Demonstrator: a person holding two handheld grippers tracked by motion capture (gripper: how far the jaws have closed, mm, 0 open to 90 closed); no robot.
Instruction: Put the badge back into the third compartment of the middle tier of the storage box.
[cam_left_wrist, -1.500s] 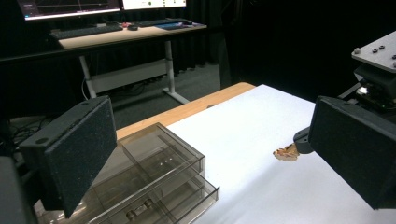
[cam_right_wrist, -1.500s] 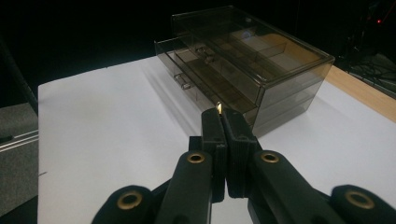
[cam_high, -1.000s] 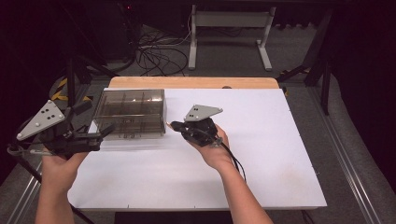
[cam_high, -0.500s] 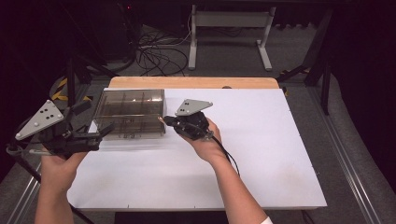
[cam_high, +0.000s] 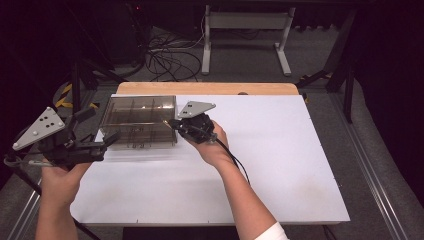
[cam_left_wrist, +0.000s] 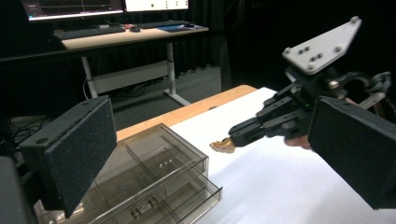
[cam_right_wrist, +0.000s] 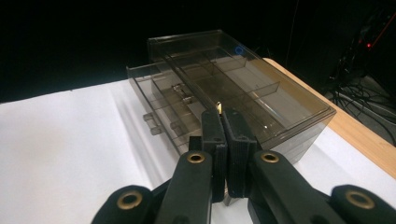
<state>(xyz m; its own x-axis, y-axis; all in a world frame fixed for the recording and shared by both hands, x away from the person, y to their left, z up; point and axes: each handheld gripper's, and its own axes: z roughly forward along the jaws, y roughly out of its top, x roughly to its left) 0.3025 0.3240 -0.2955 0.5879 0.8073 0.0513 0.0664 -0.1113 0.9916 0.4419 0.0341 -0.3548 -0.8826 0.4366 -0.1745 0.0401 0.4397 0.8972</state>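
Note:
A smoky clear drawer box (cam_high: 140, 117) stands at the back left of the white table (cam_high: 280, 165). Its lower drawer (cam_right_wrist: 156, 100) is pulled out, and small metal pieces (cam_right_wrist: 180, 91) lie in it. My right gripper (cam_high: 173, 123) is shut on a small golden piece (cam_left_wrist: 223, 145), whose tip (cam_right_wrist: 219, 107) pokes out between the pads just above the box's right front corner. My left gripper (cam_high: 102, 125) stands open at the box's left front, one black pad (cam_left_wrist: 70, 154) beside the drawer, nothing between the jaws.
A wooden strip (cam_high: 207, 88) runs along the table's far edge. Cables and a desk frame (cam_high: 245, 30) lie on the floor beyond. Bare white table stretches to the right and toward the person.
My right gripper has moved left toward the drawer box, carrying the golden piece. The left gripper has stayed where it was.

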